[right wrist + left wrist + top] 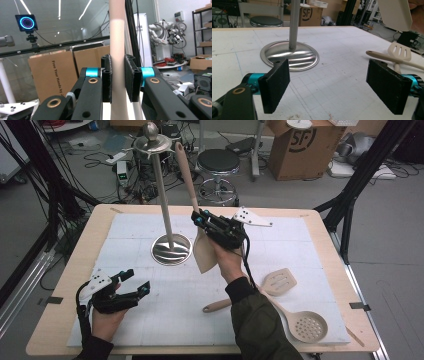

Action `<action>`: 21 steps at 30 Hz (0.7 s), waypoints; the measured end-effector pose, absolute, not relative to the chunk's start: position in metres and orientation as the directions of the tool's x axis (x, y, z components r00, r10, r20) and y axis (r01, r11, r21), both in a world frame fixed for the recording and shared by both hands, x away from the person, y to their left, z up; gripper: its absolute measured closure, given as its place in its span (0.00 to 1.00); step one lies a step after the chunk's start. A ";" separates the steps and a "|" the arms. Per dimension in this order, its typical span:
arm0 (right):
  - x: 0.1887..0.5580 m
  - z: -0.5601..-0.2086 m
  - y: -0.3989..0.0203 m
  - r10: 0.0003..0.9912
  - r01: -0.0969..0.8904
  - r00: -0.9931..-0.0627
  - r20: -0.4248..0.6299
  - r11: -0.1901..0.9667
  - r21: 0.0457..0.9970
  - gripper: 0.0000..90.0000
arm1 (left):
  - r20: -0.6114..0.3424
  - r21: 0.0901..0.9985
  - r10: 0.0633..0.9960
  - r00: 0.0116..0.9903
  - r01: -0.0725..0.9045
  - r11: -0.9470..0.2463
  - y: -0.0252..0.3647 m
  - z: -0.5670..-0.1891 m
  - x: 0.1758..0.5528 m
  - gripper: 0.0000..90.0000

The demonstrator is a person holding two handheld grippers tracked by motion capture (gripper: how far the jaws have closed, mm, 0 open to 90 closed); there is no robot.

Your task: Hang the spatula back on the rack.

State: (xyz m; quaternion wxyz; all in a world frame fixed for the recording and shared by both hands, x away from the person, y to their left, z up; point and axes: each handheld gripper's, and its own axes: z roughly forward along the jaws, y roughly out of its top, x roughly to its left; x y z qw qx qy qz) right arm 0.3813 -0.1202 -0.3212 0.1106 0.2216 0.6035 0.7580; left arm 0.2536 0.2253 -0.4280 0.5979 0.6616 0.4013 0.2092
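We see the right claw pinching the long beige handle of a solid beige plastic spatula; in the right gripper view its two black pads press on either side of that handle. The spatula is held off the table, handle slanting up and away, its flat blade hanging below the claw. It sits just to the right of the tall metal utensil stand, near the stand's round polished base but apart from the pole.

The left claw is spread wide with nothing between its pads, as the left gripper view shows. It hovers low over the table, on the near left side of the stand's base, and points towards it.

Further out, we find a beige slotted turner lying flat on the table, well to the near right of the stand. Just beyond it, still farther from the stand, lies a beige perforated skimmer spoon, its round bowl towards the table's near right corner. The wooden table carries a white gridded mat under all of these.
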 end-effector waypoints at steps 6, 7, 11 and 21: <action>0.381 -0.328 -0.118 0.418 0.106 -0.882 0.219 -0.276 0.955 0.87 | -0.203 0.959 0.781 0.590 0.281 0.037 0.225 -0.428 0.254 0.22; 0.381 -0.330 -0.118 0.411 0.106 -0.884 0.221 -0.286 0.952 0.87 | -0.203 0.959 0.781 0.590 0.282 0.037 0.225 -0.428 0.254 0.22; 0.382 -0.333 -0.117 0.408 0.111 -0.885 0.224 -0.282 0.953 0.87 | -0.205 0.959 0.781 0.590 0.282 0.039 0.225 -0.428 0.254 0.22; 0.387 -0.336 -0.116 0.385 0.143 -0.887 0.256 -0.300 0.943 0.87 | -0.205 0.959 0.781 0.589 0.281 0.039 0.224 -0.428 0.254 0.22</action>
